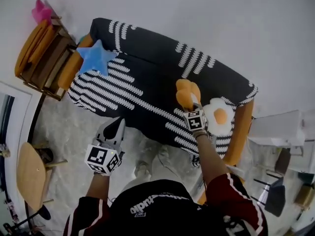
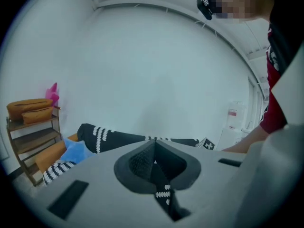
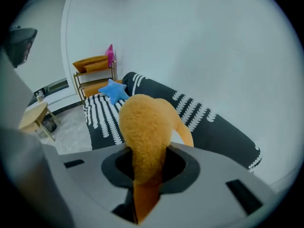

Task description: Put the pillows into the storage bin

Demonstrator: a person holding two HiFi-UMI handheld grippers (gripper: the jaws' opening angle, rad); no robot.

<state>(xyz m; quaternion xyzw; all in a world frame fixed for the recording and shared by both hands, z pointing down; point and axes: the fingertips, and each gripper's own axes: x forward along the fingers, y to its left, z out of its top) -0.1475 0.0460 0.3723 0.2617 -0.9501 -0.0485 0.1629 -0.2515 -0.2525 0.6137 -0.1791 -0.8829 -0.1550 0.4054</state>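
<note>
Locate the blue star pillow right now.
Head view, upper left: the blue star pillow lies on the left end of the black striped sofa, right beside the wooden shelf.

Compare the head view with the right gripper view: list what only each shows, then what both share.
Only the head view: the fried-egg pillow on the right end of the striped sofa, the left claw in front of the sofa, and a white box at the right.
Only the right gripper view: a close look at the right claw, its jaws pinched on the orange pillow.
Both: the orange pillow, the blue star pillow, the sofa, the wooden shelf and the small wooden table.
</note>
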